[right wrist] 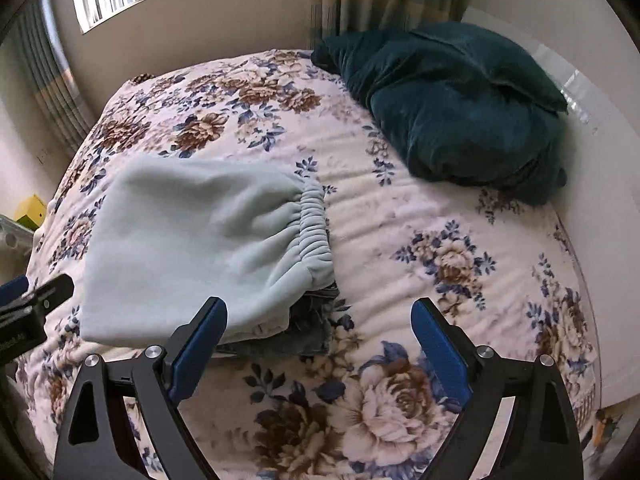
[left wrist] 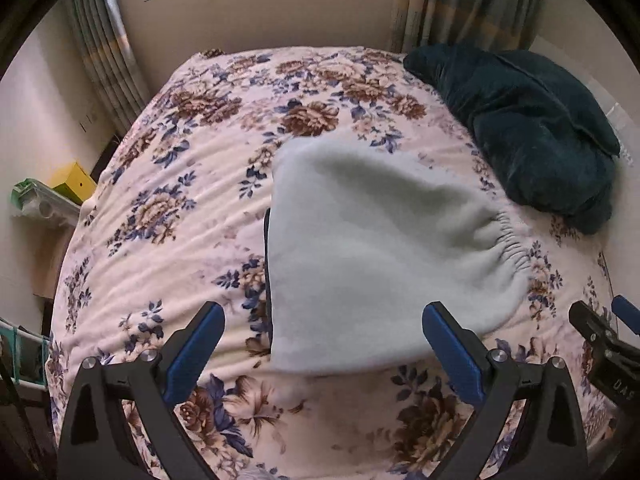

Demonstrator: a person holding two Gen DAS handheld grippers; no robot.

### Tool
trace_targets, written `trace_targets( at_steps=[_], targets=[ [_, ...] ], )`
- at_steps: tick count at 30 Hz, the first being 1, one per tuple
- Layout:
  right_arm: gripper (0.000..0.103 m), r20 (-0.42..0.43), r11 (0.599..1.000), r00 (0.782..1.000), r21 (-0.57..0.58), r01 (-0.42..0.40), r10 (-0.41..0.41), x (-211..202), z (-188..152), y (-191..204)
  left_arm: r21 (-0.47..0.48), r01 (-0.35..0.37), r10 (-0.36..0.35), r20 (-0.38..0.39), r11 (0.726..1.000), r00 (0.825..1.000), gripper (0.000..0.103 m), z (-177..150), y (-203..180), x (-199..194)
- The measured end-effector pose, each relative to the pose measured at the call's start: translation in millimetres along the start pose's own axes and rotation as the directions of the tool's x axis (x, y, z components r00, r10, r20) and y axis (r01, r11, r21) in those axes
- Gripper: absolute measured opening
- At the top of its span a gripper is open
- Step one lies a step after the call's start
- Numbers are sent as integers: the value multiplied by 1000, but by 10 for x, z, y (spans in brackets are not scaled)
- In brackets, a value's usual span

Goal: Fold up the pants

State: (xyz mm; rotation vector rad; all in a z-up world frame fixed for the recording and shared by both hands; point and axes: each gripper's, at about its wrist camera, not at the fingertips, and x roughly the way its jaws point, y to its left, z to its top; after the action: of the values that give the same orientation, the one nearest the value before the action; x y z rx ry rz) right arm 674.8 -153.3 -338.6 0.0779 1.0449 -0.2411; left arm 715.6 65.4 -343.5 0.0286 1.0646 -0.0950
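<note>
Both tongs, the left gripper (left wrist: 322, 340) and right gripper (right wrist: 319, 334), gape wide, holding nothing. Beneath them the pale green pants (right wrist: 200, 240) lie folded on the floral bedspread (right wrist: 420, 240), seemingly atop a darker garment (right wrist: 304, 332).

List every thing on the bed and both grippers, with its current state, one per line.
Pale green pants: folded, lying flat, elastic waistband showing, held by neither gripper.
Dark garment: folded, lying under the pale green pants.
Dark teal pillow: slumped at the bed's far corner.
Floral bedspread: spread, lightly wrinkled.
Left gripper: open, empty.
Right gripper: open, empty.
</note>
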Motion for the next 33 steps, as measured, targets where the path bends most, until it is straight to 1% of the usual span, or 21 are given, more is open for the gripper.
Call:
trace_targets(
  at_steps=[1,7,11,14,15,18,19,21,26,27,30,32,33],
  targets=[
    [95,11,1000,1000,-2,1,-1,-139,-5,3,-1,-3,3,5,1000,1000,101,-3,-2,-43],
    [96,47,1000,999,6,-9,8,-553,-65,-102,1,-23,23,40,1000,999,101,-108,-76,-495],
    [96,71,1000,997,14,-22,21,-895,-180,-162,9,-50,49,65,999,997,101,-277,-158,-836],
    [96,100,1000,995,6,-23,22,-1246,-314,-224,-2,-62,62,90,998,994,101,-466,-199,-1165],
    [96,113,1000,993,-2,-25,25,-1423,-392,-263,-9,-67,68,103,998,992,101,-544,-212,-1305],
    [96,137,999,990,-14,-35,37,-1755,-561,-359,-27,-87,90,147,996,985,101,-770,-257,-1708],
    [96,150,999,988,-19,-41,43,-1945,-659,-413,-28,-98,101,159,995,982,101,-838,-281,-1827],
    [96,167,998,984,-25,-51,55,-2168,-787,-481,-34,-123,127,184,992,975,101,-1037,-321,-2136],
    [96,223,996,971,-47,-81,89,-2989,-1258,-709,-53,-126,135,239,991,962,101,-1490,-382,-2829],
    [96,230,995,968,-49,-86,95,-3087,-1314,-736,-54,-127,136,249,990,959,101,-1598,-402,-2989],
    [96,269,992,956,-74,-100,117,-3595,-1616,-849,-65,-125,138,271,990,953,101,-1878,-446,-3410],
    [96,282,990,950,-84,-114,133,-3835,-1751,-906,-79,-127,144,281,989,949,101,-2048,-464,-3687],
    [96,296,989,945,-92,-119,142,-4037,-1864,-955,-89,-125,146,285,988,947,101,-2128,-468,-3803]
  ],
)
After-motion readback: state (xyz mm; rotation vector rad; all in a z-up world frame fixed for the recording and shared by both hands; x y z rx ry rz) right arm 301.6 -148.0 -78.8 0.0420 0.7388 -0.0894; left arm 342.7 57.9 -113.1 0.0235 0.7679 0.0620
